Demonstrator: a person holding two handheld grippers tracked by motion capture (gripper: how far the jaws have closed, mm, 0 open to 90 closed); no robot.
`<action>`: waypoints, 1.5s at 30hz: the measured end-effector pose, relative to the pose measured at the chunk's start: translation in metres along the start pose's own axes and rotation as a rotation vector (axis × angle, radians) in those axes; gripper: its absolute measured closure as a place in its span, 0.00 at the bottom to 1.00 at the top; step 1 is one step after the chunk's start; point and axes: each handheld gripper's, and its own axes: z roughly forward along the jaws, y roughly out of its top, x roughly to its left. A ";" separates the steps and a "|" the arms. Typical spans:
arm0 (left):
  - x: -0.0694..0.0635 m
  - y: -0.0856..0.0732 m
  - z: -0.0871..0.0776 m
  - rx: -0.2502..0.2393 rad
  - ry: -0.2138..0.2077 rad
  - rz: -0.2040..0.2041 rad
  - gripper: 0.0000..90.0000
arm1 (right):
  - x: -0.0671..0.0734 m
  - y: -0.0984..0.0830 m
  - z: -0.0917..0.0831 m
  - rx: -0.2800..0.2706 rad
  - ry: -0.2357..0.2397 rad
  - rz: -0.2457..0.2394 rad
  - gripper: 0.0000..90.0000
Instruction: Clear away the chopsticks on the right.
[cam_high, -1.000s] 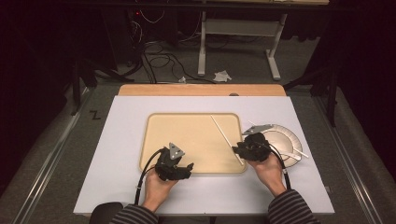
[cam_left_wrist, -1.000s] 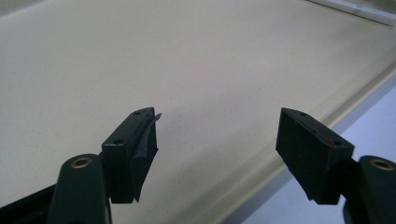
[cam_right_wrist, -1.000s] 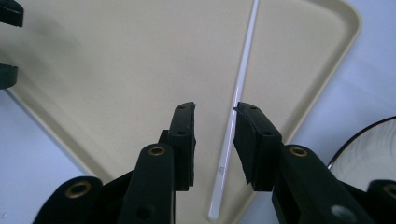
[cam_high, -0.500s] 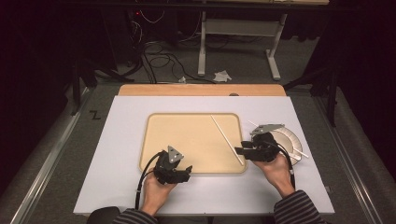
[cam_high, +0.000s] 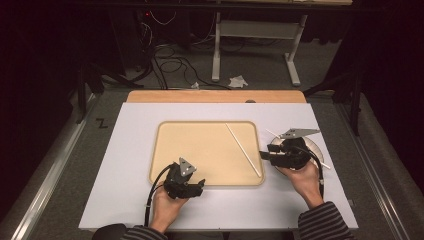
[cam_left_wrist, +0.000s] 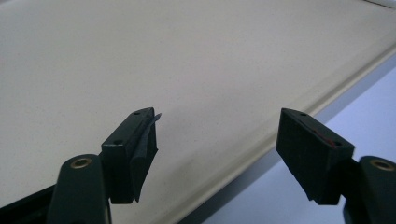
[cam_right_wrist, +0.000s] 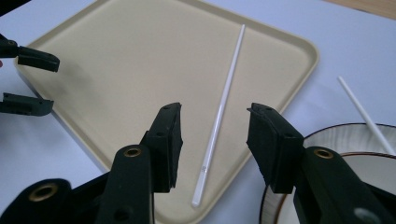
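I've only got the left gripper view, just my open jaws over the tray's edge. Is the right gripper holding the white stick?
Observer: No. The right gripper has just been opening its jaws, and the white stick lies loose on the tray with neither pad touching it.
Operator: Where on the tray does it lie?
Observer: Along the tray's right side, slanting from the far middle towards the near right corner.
Operator: Is there anything else over there?
Observer: A second white stick rests across a dark-rimmed plate just right of the tray, with its tip poking out past the rim.
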 end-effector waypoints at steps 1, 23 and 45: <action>0.000 -0.001 -0.001 0.000 0.002 -0.001 0.33 | -0.001 0.000 -0.002 -0.005 0.001 0.007 0.62; -0.005 0.004 0.006 0.011 -0.023 0.026 0.33 | -0.030 -0.007 -0.043 -0.096 -0.058 0.068 0.71; -0.013 0.017 0.020 0.008 -0.072 0.078 0.33 | -0.064 -0.043 -0.085 -0.108 -0.262 0.175 0.82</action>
